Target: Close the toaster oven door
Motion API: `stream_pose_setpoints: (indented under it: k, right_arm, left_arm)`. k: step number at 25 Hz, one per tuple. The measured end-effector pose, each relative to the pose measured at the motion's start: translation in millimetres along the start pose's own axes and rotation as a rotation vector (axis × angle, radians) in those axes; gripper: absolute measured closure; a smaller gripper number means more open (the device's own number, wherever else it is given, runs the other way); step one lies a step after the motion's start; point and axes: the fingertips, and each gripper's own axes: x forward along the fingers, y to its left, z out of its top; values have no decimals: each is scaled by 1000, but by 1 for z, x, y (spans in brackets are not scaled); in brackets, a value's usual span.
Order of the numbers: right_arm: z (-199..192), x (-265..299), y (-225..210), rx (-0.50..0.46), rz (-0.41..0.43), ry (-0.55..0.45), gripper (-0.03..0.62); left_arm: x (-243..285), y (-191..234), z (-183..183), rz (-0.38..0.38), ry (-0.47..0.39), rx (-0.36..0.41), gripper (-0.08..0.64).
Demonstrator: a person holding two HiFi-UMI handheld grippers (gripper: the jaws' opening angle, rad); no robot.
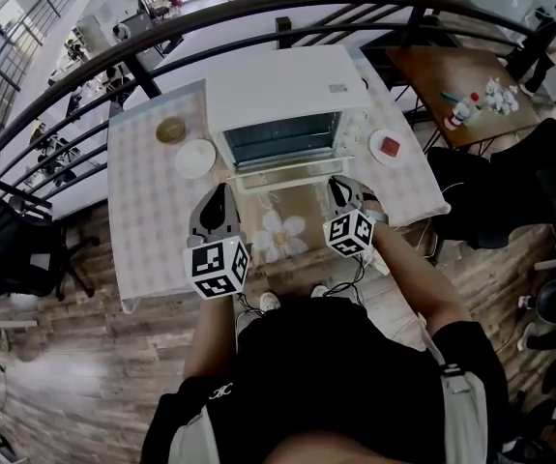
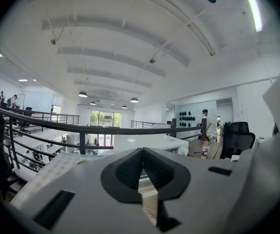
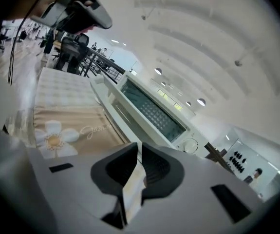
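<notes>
- Left tongs [image 1: 221, 201] and right tongs [image 1: 343, 190] are hovering pinched together, gripping nothing, between the oven and the bench's [image 1: 152, 216] front edge
- Toaster oven door [image 1: 276, 178] is lying open; the closing is apparently not yet starting

The toaster oven [image 1: 287, 104] is sitting at the back of the worktop [image 1: 152, 211], with its door [image 1: 279, 178] lying folded down in front of it. A bowl [image 1: 170, 130] is sitting to its left, just behind the left plate [image 1: 195, 159]. The right plate [image 1: 390, 148] is lying on the oven's other side. The left hand-held gripper [image 1: 221, 197] and the right hand-held gripper [image 1: 341, 191] are hovering before the door's two ends. A railing [image 1: 258, 13] is running behind the worktop.
</notes>
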Motion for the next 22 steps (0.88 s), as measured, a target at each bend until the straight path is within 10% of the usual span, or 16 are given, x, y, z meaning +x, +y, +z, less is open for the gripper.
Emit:
stream_pose_setpoints:
  k: [5,22]
  right_arm:
    - [18,11,-15,43,97,17,479]
    - [58,64,-73,76,72,80,494]
  left_arm:
    - [-2,5,3,15,-9,0,548]
    - [-15,25,8,60,-29,-2,548]
